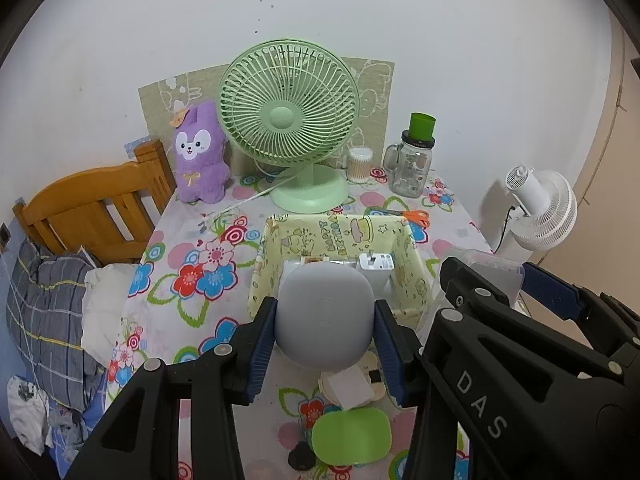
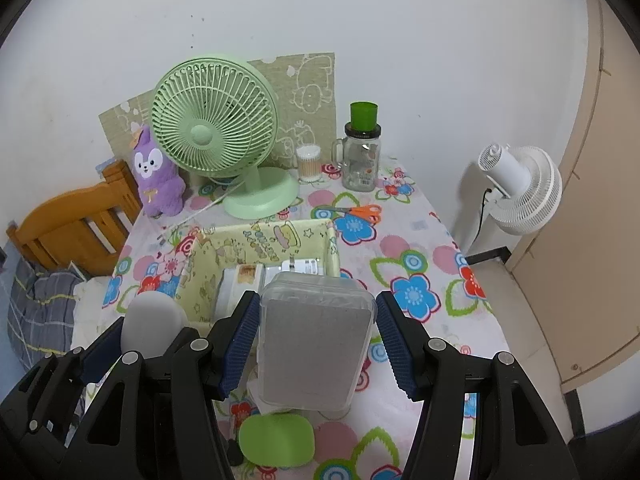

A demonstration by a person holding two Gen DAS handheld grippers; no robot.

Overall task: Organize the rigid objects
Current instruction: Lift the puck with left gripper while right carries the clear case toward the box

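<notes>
White wall backs a desk (image 1: 192,240) under a flowered cloth, with a green fan (image 1: 290,120), a purple plush toy (image 1: 200,156) and a glass jar (image 1: 412,168) along its far edge. Near the middle stands a yellow fabric basket (image 1: 276,240) already holding white items. The left gripper (image 1: 326,344) is clamped on a rounded grey object (image 1: 326,312), held above the basket's near edge. Just to its right, the right gripper (image 2: 316,340) is clamped on a clear plastic box (image 2: 316,336) with grey contents, also at the basket's near side. A flat green object (image 1: 352,434) lies on the desk's near edge.
</notes>
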